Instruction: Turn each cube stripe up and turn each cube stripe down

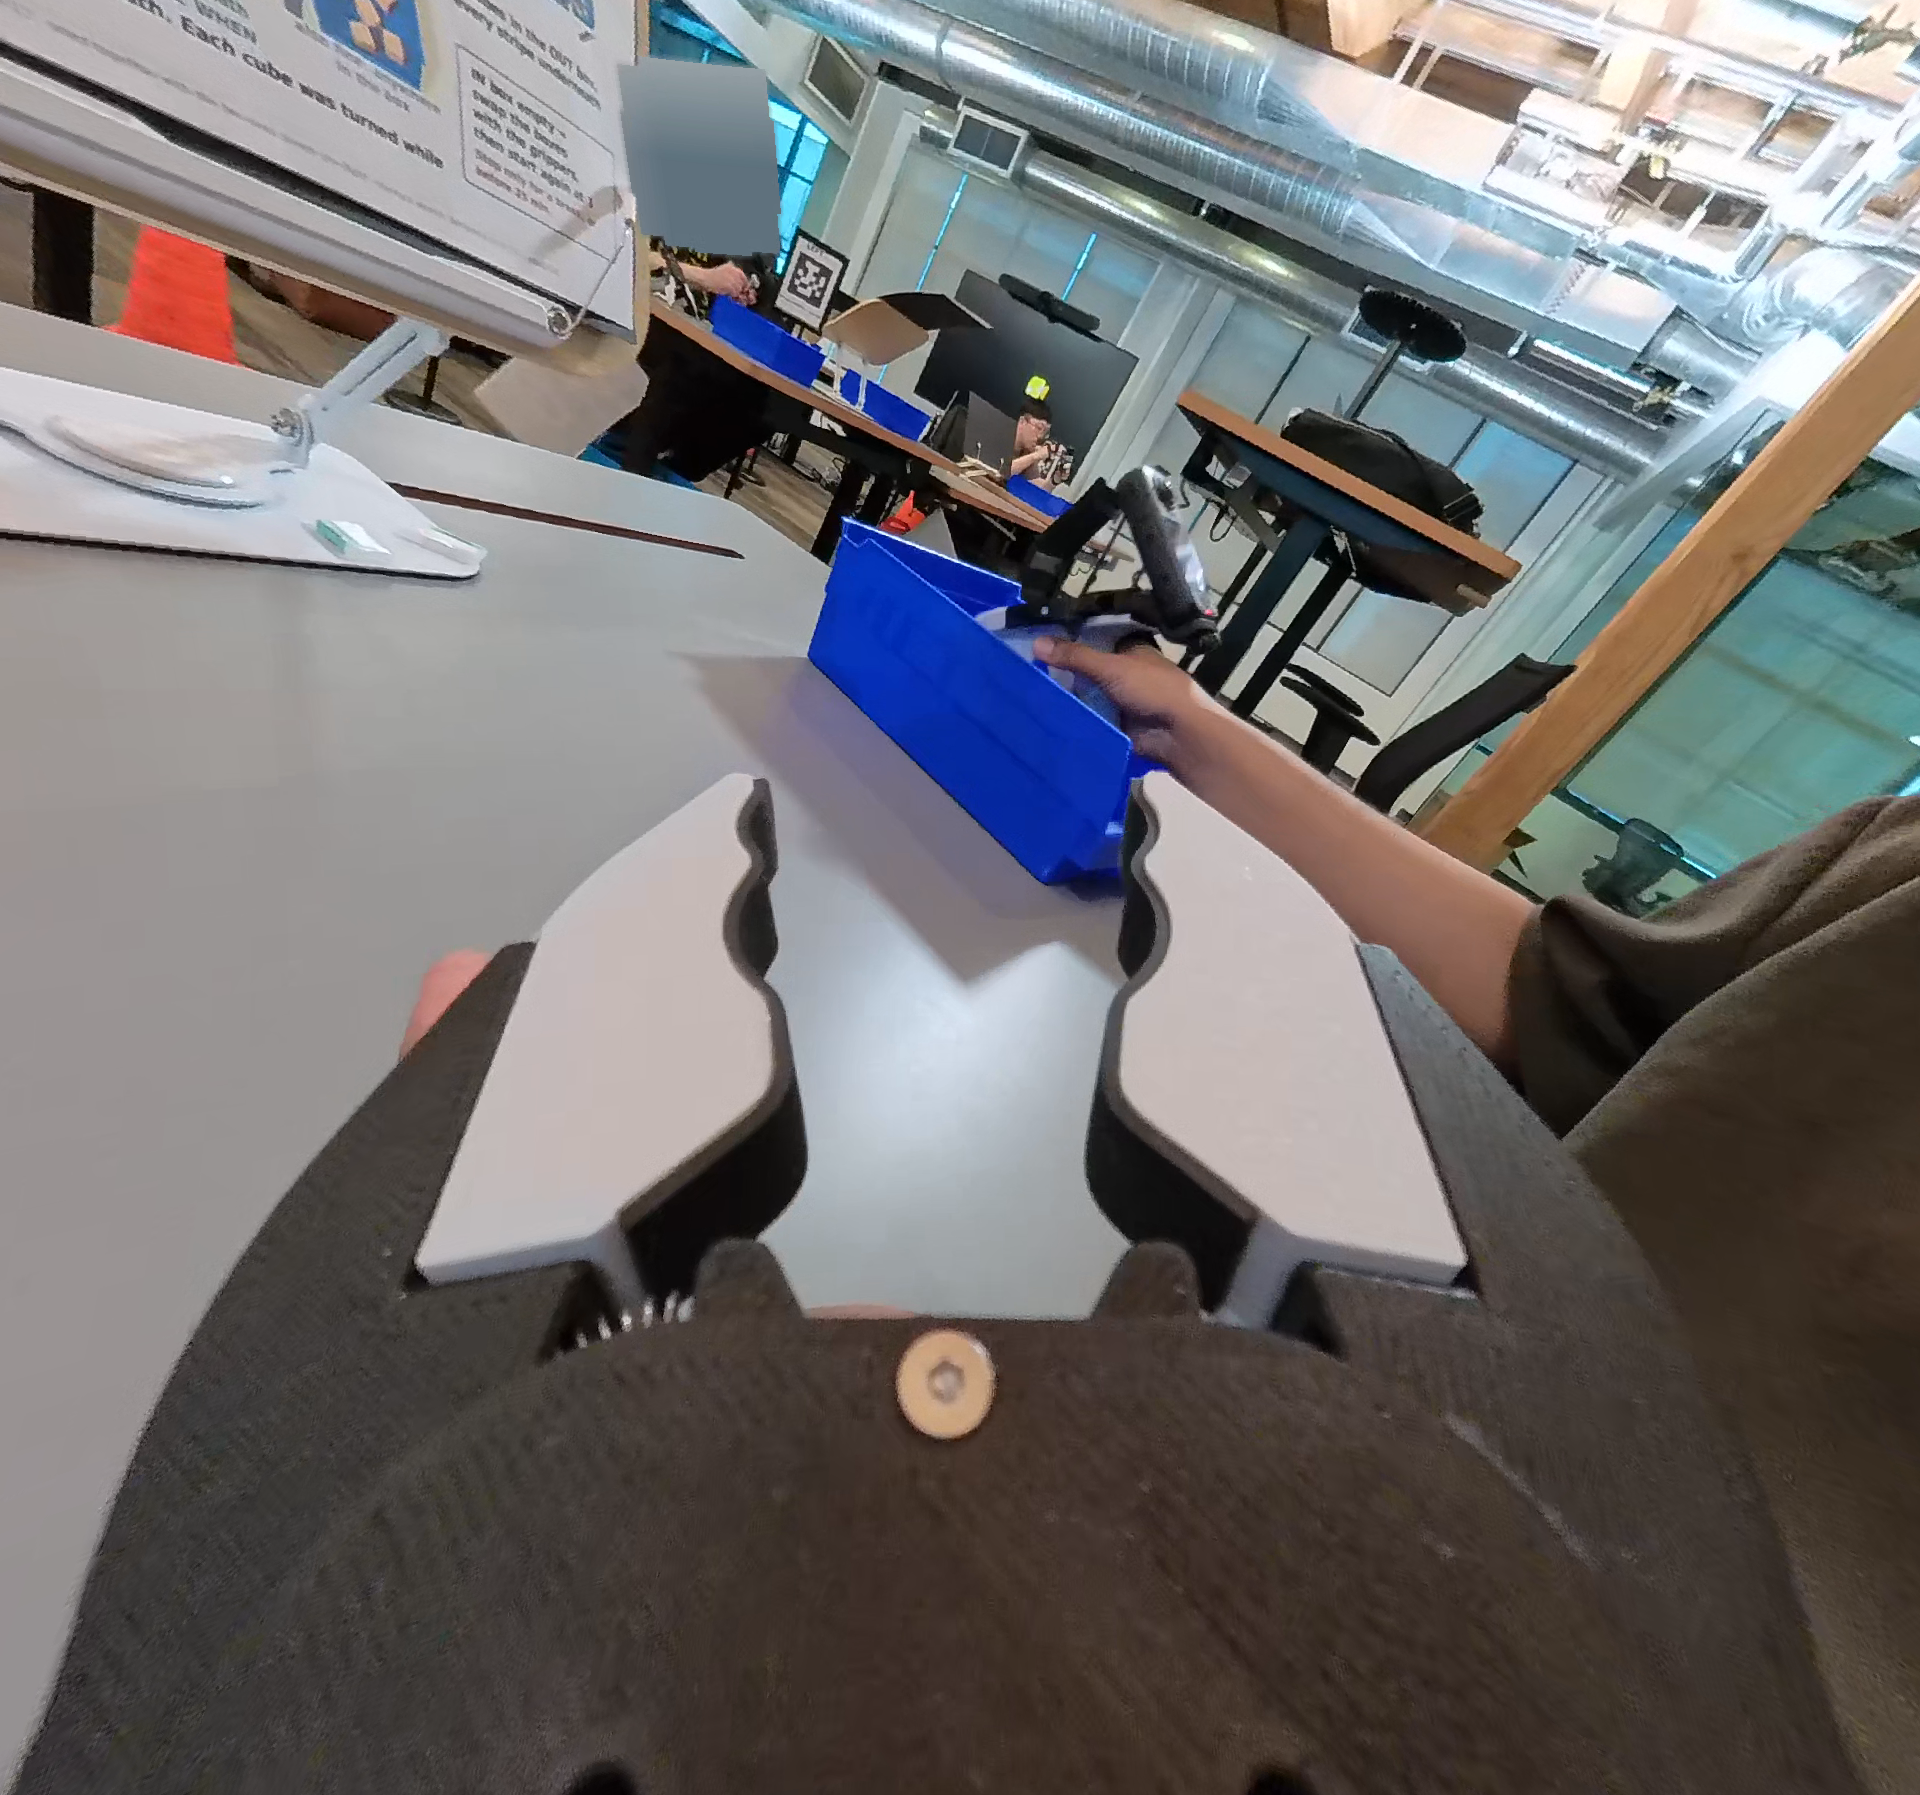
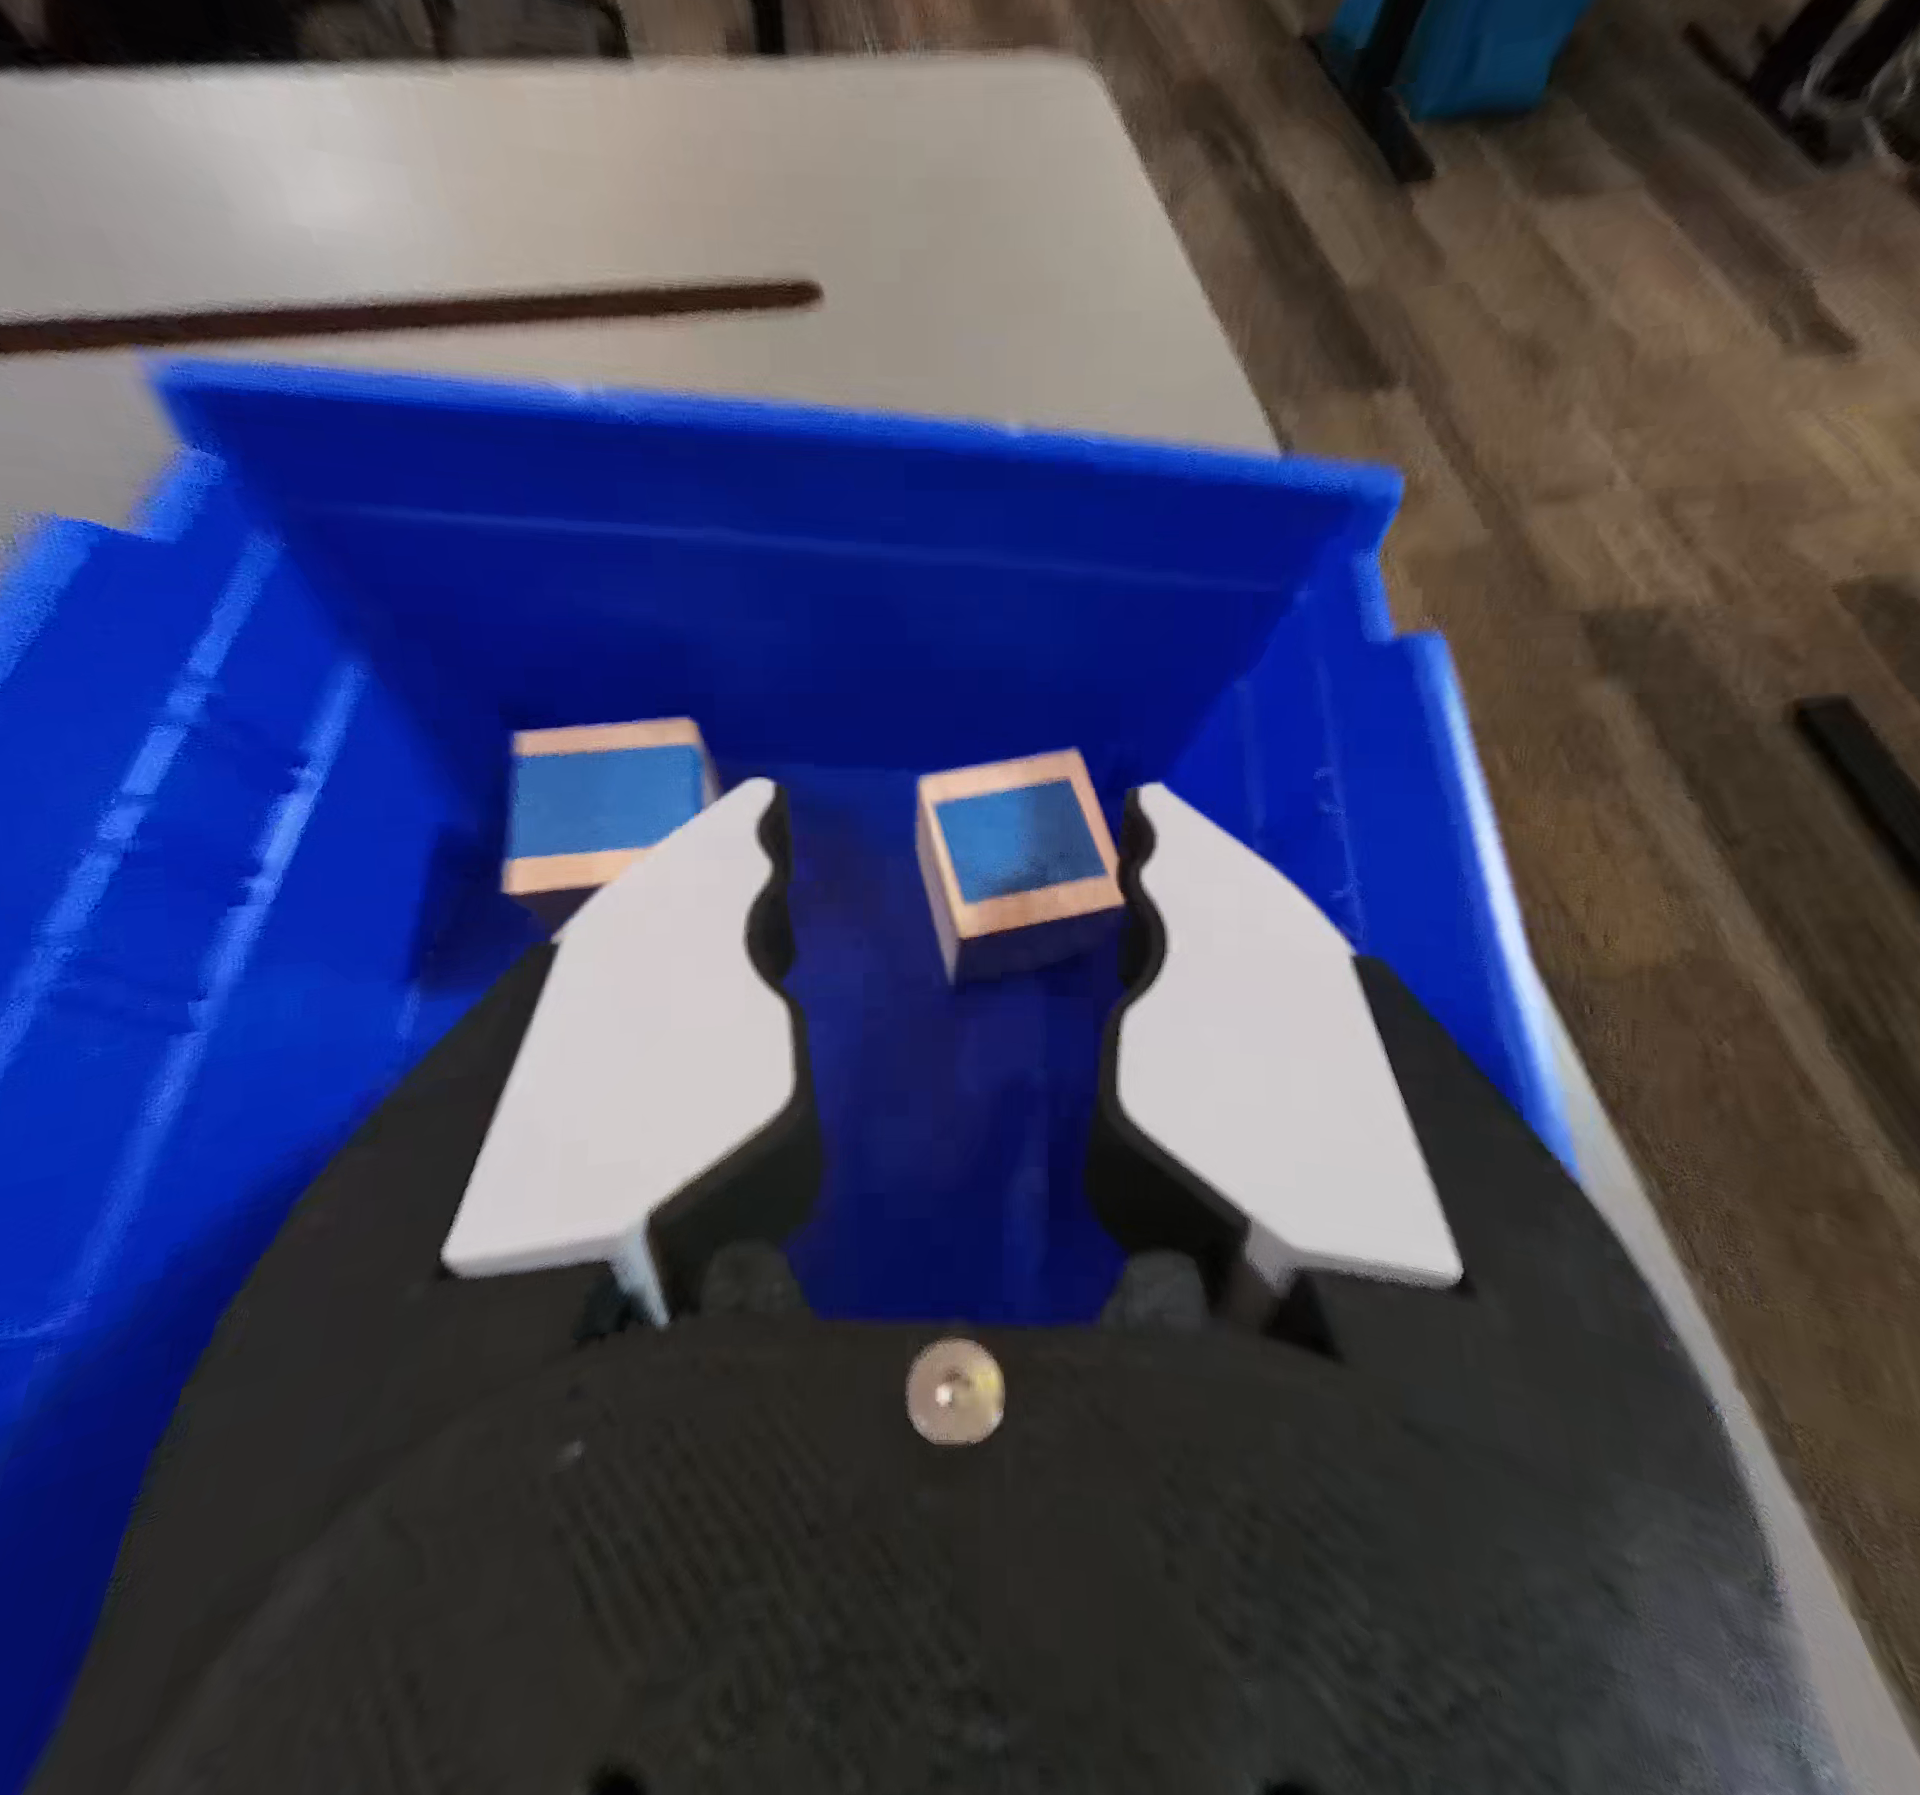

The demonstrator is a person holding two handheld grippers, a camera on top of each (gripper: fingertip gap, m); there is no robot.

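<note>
We hold our right gripper spread inside the blue bin near the bench's right edge. Two cubes, blue faces up, sit by the bin's far wall; our finger partly covers the left cube. Our left gripper hangs spread over bare bench, an instruction stand at the far-left corner.

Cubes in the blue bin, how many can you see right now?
2. One cube sits at the back left of the bin, partly behind the right tool. The other cube sits right of it. The tool may hide more.
</note>
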